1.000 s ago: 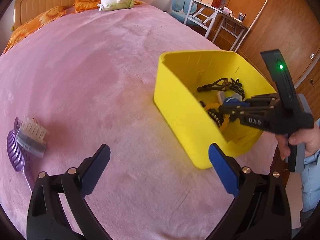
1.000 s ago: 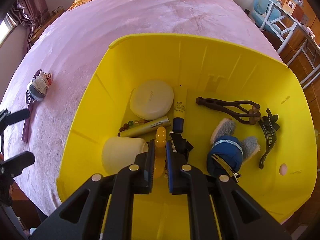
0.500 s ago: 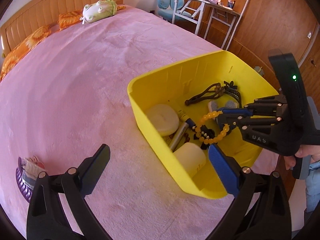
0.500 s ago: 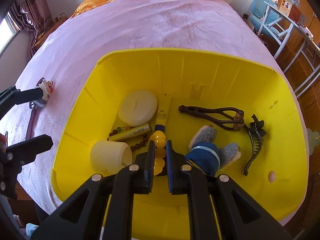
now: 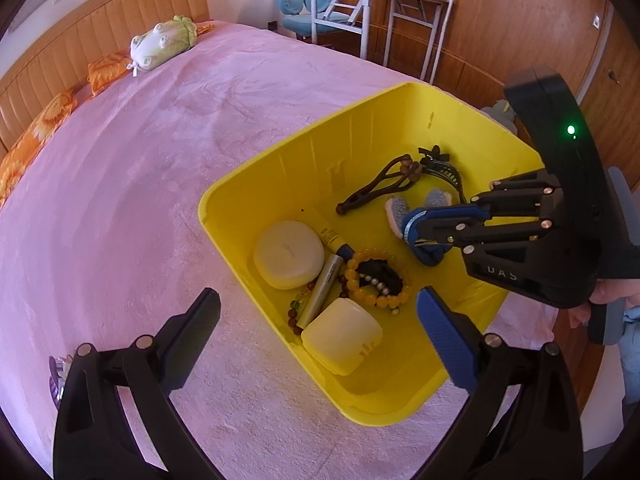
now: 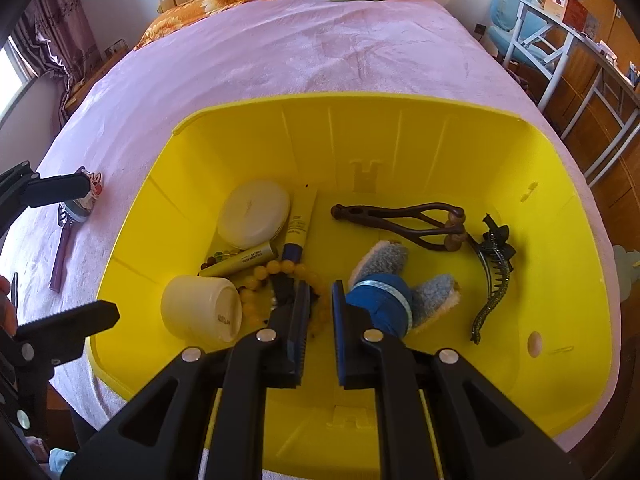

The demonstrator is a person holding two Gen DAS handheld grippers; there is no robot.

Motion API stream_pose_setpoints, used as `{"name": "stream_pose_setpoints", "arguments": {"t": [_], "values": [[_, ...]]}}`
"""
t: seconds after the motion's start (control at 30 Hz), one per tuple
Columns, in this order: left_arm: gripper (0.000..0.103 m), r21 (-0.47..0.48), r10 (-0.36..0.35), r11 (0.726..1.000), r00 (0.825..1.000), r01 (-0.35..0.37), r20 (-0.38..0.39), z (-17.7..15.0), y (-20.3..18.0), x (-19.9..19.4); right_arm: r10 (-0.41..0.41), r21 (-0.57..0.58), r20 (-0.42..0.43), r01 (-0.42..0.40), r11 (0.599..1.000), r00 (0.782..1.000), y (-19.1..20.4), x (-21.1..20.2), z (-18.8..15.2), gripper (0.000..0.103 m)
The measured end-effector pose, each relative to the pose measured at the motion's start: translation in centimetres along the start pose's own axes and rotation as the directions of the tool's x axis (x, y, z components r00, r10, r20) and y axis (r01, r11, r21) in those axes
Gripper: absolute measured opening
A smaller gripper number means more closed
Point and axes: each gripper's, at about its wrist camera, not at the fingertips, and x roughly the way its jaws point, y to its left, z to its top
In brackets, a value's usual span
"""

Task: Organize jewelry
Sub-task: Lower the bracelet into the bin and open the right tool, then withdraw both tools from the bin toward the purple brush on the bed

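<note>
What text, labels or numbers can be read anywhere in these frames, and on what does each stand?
"UAS": raised letters on the body of the right gripper, seen in the left wrist view.
"COLLAGEN": seemingly the first word on the gold tube; the rest is too small to read.
Yellow tube: dark print, too small to read.
Cream jar: print on its base, too blurred to read.

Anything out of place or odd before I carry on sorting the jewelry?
One thing: the purple hairbrush lies alone on the pink bedspread, outside the yellow bin that holds everything else. Inside, the amber bead bracelet lies loose over a darker strand; nothing spilled or broken.
</note>
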Motion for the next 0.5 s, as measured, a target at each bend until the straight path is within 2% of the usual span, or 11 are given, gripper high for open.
{"name": "stream_pose_setpoints", "arguments": {"t": [0.03, 0.1, 0.23, 0.5], "values": [[0.096, 0.011, 0.004, 1.000, 1.000, -0.004, 0.000, 0.2, -0.3, 0.0, -0.001, 0.001, 0.005, 0.001, 1.000, 1.000, -0.2, -0.2, -0.1, 0.015], [0.096, 0.023, 0.007, 1.000, 1.000, -0.007, -0.002, 0.5, -0.7, 0.2, 0.002, 0.007, 0.016, -0.002, 1.000, 1.000, -0.6, -0.6, -0.2, 0.036], [0.096, 0.038, 0.004, 0.999, 1.000, -0.004, -0.007, 1.1, -1.6, 0.9, 0.008, 0.023, 0.030, -0.009, 1.000, 1.000, -1.7, -1.1, -0.7, 0.038], [0.096, 0.043, -0.003, 0.999, 1.000, 0.003, 0.003, 1.4, -2.7, 1.4, 0.018, 0.063, 0.051, -0.021, 0.998, 0.999, -3.3, -1.7, -1.5, 0.053]]}}
